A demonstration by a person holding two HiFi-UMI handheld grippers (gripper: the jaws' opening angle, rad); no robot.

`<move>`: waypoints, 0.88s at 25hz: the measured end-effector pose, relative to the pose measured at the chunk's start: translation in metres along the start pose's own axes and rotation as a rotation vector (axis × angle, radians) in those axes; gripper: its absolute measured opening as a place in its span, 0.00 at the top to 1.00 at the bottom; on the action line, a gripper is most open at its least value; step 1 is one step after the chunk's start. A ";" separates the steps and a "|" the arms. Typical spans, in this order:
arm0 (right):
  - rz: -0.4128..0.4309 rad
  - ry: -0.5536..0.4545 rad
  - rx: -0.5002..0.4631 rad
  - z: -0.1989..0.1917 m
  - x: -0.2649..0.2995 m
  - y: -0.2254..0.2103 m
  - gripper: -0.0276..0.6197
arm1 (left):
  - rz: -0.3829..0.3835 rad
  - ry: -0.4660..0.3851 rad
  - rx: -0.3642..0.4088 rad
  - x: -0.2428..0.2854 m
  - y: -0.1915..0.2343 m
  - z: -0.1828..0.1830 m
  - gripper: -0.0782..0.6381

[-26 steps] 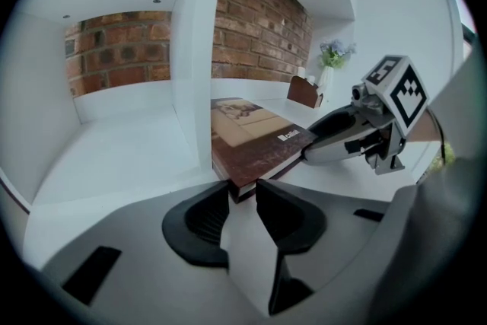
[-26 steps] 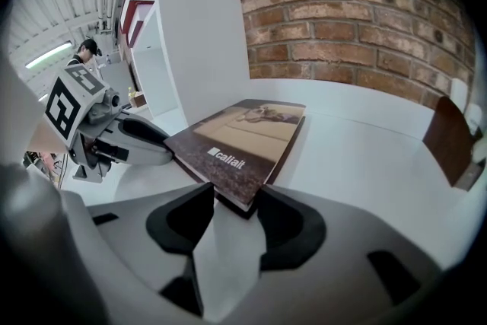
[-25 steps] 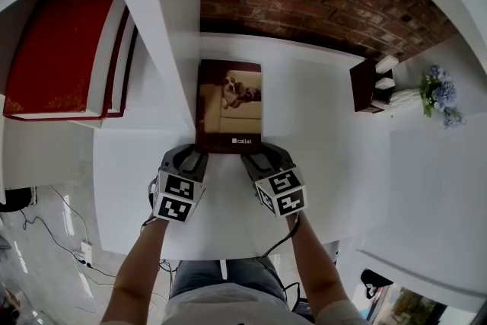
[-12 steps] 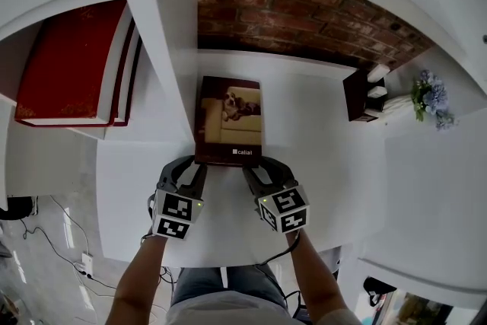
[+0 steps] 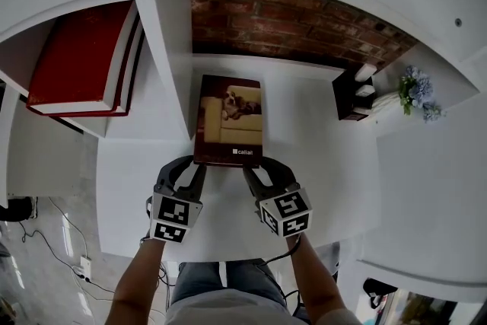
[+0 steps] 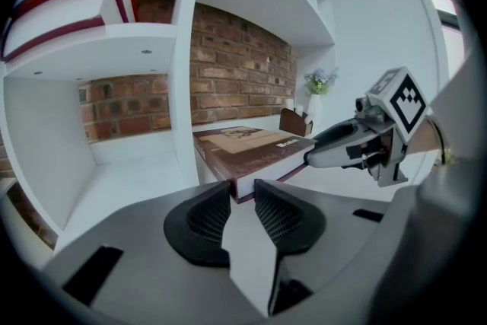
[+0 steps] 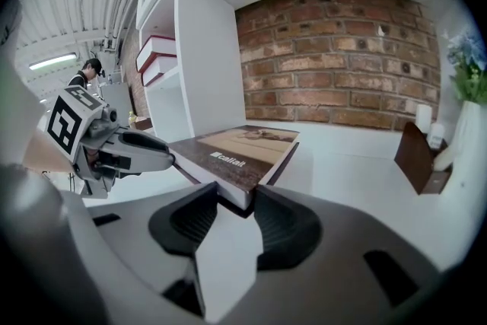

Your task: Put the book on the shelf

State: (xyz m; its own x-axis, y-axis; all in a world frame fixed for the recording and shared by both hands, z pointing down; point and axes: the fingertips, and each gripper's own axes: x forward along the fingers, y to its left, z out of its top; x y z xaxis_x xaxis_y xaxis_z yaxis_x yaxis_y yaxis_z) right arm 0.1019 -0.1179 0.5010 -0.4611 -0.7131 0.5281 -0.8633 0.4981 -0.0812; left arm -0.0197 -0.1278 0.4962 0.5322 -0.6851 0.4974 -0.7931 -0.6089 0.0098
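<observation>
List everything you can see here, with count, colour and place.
book: one, brown, dog photo cover, middle compartment
red books: two, red, stacked upper left
shelf: one, white, all around
brick wall: one, red-brown, behind the shelf
holder: one, dark brown, right of the book
flowers: one bunch, bluish, white vase, far right
left gripper: one, grey, jaws just closing, gripping the book's near left corner
right gripper: one, grey, jaws just closing, gripping its near right corner
forearms: two, bare, bottom edge
</observation>
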 end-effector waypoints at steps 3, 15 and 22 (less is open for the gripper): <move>-0.007 -0.026 -0.006 0.008 -0.013 0.001 0.72 | 0.007 -0.030 0.002 -0.009 -0.006 0.011 0.74; -0.006 -0.129 -0.034 0.033 -0.074 0.003 0.72 | 0.054 -0.136 0.028 -0.051 -0.044 0.052 0.74; 0.021 -0.155 -0.067 0.039 -0.106 0.008 0.72 | 0.095 -0.183 0.016 -0.075 -0.067 0.062 0.75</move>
State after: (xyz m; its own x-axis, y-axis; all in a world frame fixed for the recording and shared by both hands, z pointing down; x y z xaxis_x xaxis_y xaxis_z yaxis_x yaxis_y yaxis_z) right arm 0.1361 -0.0574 0.4115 -0.5095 -0.7672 0.3897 -0.8400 0.5416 -0.0320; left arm 0.0122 -0.0600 0.4039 0.5016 -0.7998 0.3298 -0.8381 -0.5437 -0.0437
